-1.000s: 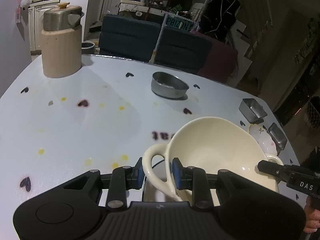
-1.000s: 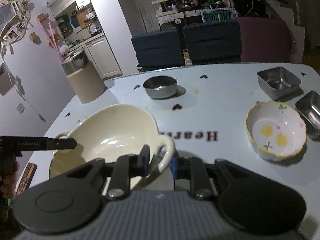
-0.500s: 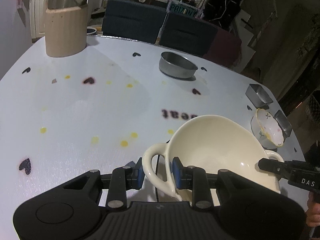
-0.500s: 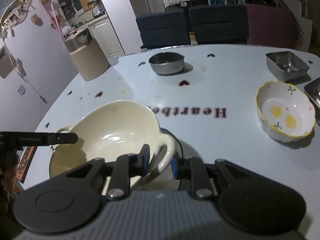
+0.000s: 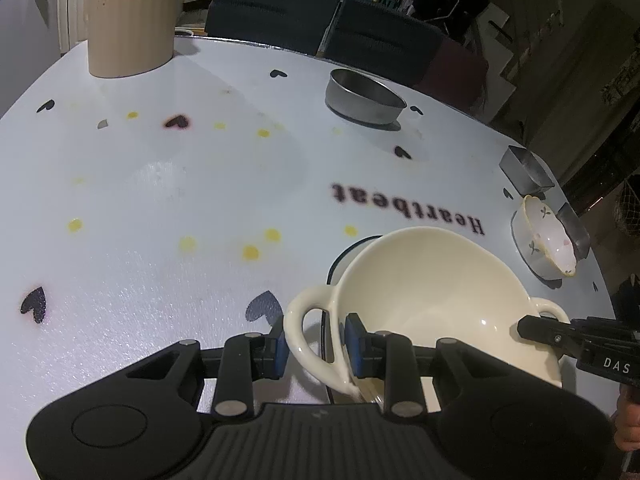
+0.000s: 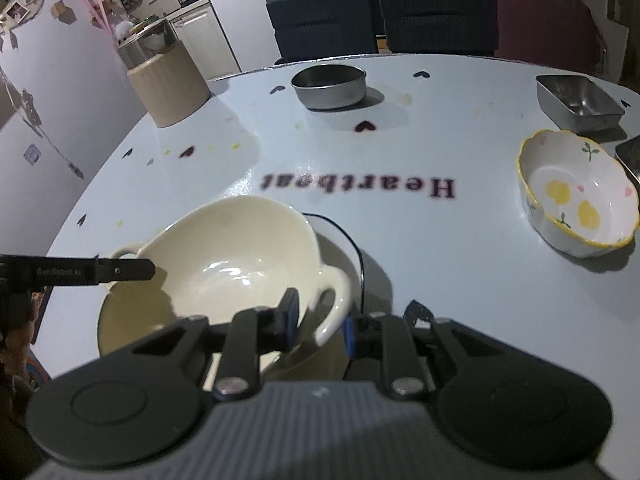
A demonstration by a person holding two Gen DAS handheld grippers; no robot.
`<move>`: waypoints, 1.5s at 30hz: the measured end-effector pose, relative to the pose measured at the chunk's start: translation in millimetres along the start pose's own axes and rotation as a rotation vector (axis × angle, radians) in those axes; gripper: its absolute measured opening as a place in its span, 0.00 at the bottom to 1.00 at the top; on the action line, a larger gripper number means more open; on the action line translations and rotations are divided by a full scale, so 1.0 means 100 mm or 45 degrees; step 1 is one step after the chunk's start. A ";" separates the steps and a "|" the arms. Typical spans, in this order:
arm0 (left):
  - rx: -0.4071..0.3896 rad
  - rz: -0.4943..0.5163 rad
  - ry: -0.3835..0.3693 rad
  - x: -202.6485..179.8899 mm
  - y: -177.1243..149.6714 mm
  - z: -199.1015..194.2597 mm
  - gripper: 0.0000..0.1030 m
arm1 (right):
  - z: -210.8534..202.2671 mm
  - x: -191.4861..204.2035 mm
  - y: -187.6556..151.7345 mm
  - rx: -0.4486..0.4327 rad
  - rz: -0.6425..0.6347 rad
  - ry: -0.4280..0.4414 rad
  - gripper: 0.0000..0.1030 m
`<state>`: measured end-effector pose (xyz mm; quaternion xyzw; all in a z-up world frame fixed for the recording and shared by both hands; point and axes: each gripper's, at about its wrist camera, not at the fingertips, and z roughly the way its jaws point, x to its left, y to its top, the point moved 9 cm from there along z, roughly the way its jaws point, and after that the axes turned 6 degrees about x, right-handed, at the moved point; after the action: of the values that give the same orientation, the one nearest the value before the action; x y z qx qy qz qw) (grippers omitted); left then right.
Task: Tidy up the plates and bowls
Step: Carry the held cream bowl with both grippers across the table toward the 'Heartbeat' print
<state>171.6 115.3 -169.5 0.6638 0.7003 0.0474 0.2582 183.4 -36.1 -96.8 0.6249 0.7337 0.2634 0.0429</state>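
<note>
A large cream two-handled bowl (image 5: 432, 296) is held between both grippers, above a white plate with a dark rim (image 5: 340, 256). My left gripper (image 5: 316, 346) is shut on the bowl's left handle. My right gripper (image 6: 320, 322) is shut on the other handle (image 6: 334, 300); the bowl (image 6: 224, 264) and the plate (image 6: 344, 248) also show in the right wrist view. The bowl is tilted. A small flowered bowl with a yellow rim (image 6: 576, 192) sits to the right and also shows in the left wrist view (image 5: 544, 240).
A round steel pan (image 6: 329, 85) stands at the back middle of the table (image 5: 160, 200). Two square steel tins (image 6: 578, 100) sit at the right edge. A beige ribbed canister (image 5: 130, 24) stands at the back left. Dark chairs (image 5: 280, 12) line the far side.
Both grippers have lifted the cream bowl and drawn it back towards the near edge; the plate under it has come into view.
</note>
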 end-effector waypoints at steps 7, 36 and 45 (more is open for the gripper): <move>0.011 -0.013 -0.010 0.02 -0.01 0.06 0.30 | 0.03 -0.01 0.00 0.014 -0.002 -0.019 0.26; 0.038 0.001 -0.019 0.03 0.01 0.25 0.34 | 0.06 0.03 0.01 0.047 -0.054 -0.101 0.27; 0.052 0.094 0.025 -0.01 0.00 0.25 0.37 | 0.07 0.03 0.02 0.065 -0.069 -0.098 0.27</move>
<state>182.1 107.5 -190.4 0.6939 0.6786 0.0490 0.2359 187.6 -31.2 -100.7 0.6154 0.7546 0.2191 0.0625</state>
